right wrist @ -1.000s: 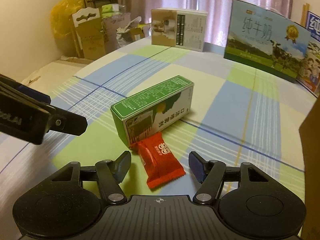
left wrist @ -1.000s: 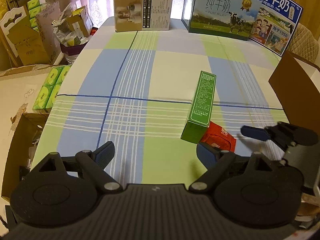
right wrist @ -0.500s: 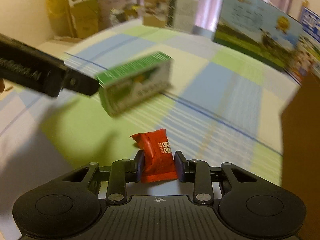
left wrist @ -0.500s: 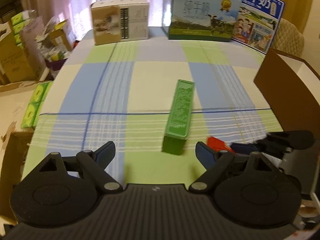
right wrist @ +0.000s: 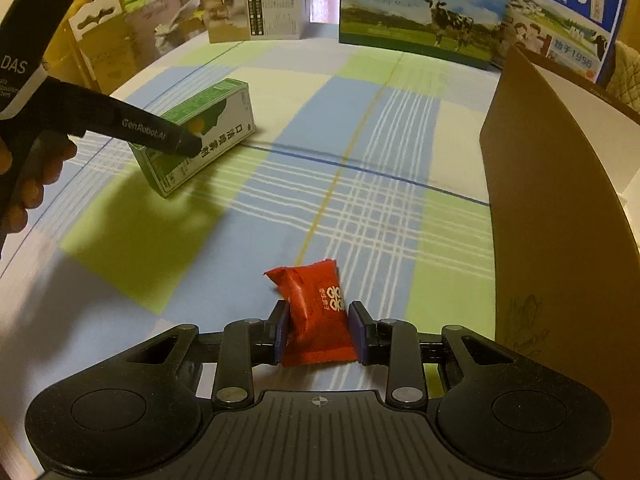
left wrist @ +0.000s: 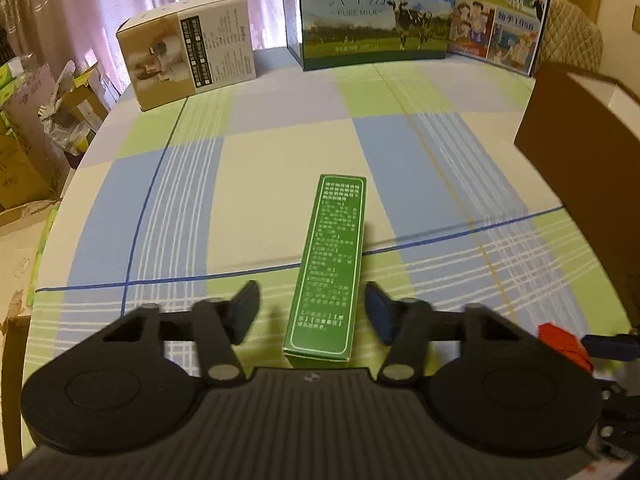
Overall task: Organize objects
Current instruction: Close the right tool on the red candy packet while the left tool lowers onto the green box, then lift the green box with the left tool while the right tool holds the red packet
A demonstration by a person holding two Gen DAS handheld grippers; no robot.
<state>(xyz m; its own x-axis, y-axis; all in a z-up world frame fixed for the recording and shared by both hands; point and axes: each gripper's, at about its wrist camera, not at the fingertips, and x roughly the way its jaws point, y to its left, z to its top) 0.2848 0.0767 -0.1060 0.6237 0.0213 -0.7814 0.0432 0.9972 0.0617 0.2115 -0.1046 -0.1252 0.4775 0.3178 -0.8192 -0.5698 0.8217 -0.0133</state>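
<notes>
A long green box (left wrist: pixel 336 248) lies flat on the plaid tablecloth (left wrist: pixel 180 200). My left gripper (left wrist: pixel 312 310) straddles its near end, jaws closing, with gaps still showing between both pads and the box sides. The right wrist view shows the same green box (right wrist: pixel 224 120) at upper left, with the left gripper (right wrist: pixel 188 144) on it and a hand behind. My right gripper (right wrist: pixel 320 336) is shut on a red snack packet (right wrist: pixel 316 316), held just above the cloth. In the left wrist view the red packet (left wrist: pixel 562 340) peeks in at the lower right.
A brown cardboard box (right wrist: pixel 560 200) stands open at the table's right side. At the back stand a tan carton (left wrist: pixel 192 64), a green milk carton (left wrist: pixel 372 20) and a blue milk carton (left wrist: pixel 500 20). Cardboard boxes (left wrist: pixel 24 160) crowd the floor on the left.
My left gripper moved over the green box's near end and its jaws narrowed around it. My right gripper shut on the red packet and carried it rightward, away from the green box.
</notes>
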